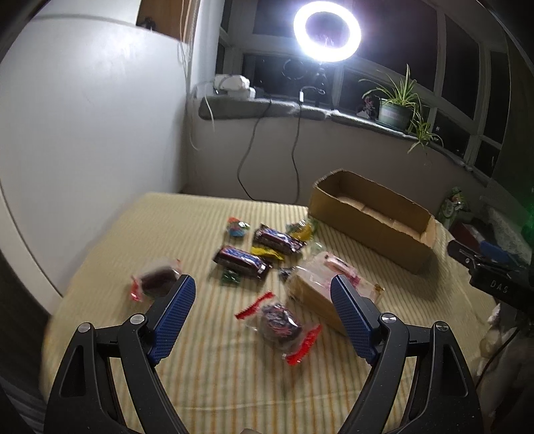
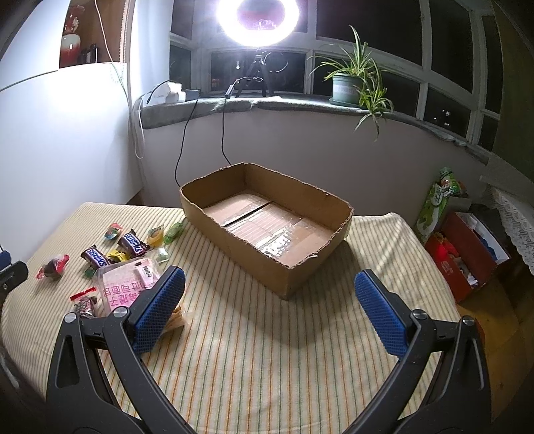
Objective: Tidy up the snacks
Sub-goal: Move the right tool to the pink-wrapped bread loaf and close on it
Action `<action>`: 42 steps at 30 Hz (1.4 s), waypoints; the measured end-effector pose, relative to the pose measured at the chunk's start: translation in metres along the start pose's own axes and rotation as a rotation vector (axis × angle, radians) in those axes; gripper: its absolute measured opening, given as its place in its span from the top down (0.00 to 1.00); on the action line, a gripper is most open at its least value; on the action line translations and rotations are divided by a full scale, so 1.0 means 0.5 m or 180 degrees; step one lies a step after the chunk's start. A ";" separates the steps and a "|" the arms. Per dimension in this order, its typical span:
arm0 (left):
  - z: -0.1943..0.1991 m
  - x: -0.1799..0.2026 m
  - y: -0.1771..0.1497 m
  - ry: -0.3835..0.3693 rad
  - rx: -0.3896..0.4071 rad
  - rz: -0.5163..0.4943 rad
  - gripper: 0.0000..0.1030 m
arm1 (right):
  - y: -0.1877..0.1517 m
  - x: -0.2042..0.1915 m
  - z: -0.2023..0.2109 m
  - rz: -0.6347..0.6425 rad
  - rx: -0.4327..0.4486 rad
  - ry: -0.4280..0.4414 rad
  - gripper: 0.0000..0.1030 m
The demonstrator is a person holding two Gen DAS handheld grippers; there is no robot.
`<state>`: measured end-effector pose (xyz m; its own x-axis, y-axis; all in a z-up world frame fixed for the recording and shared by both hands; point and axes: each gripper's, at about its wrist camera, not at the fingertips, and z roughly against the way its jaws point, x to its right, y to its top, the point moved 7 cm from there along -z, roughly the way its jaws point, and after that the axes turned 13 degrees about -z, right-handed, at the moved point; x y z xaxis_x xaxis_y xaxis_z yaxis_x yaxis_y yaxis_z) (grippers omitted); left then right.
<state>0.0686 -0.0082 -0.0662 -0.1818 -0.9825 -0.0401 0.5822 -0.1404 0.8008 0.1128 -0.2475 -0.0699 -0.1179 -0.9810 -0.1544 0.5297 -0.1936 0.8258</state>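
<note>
Several snacks lie on a striped tablecloth (image 1: 217,367): two Snickers bars (image 1: 242,258) (image 2: 96,256), a pink-labelled bread pack (image 1: 320,287) (image 2: 128,287), two red-ended dark cakes (image 1: 280,322) (image 1: 157,280) and small candies (image 1: 237,227). An empty cardboard box (image 2: 267,220) (image 1: 373,217) stands behind them. My left gripper (image 1: 263,287) is open above the nearer dark cake. My right gripper (image 2: 268,278) is open and empty in front of the box; its left finger hides part of the bread pack.
A window sill with a ring light (image 2: 258,20), cables and a potted plant (image 2: 350,83) runs behind the table. A white wall (image 1: 83,117) is at the left. Boxes and a green bag (image 2: 437,203) stand off the table's right edge.
</note>
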 end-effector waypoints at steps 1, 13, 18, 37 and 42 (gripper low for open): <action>-0.007 0.002 -0.003 -0.0055 -0.0031 0.0032 0.19 | -0.002 -0.003 -0.003 -0.0006 -0.0032 0.0069 0.00; -0.074 0.077 -0.032 -0.0874 -0.0323 0.0262 0.28 | -0.060 -0.066 -0.085 -0.0145 -0.0823 0.0959 0.13; -0.091 0.115 -0.033 -0.1084 -0.0396 0.0237 0.39 | -0.082 -0.102 -0.131 0.0001 -0.1136 0.1244 0.23; -0.161 0.148 -0.050 -0.1224 -0.0622 0.0170 0.43 | -0.131 -0.155 -0.231 0.0136 -0.1893 0.1676 0.44; -0.171 0.153 -0.059 -0.1245 -0.0670 0.0174 0.43 | -0.134 -0.141 -0.224 0.0015 -0.1951 0.1771 0.47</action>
<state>0.1053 -0.0894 -0.1441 -0.4088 -0.8747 0.2604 0.7405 -0.1511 0.6548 0.1797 -0.1673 -0.1754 0.2333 -0.8149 -0.5305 0.9122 -0.0056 0.4098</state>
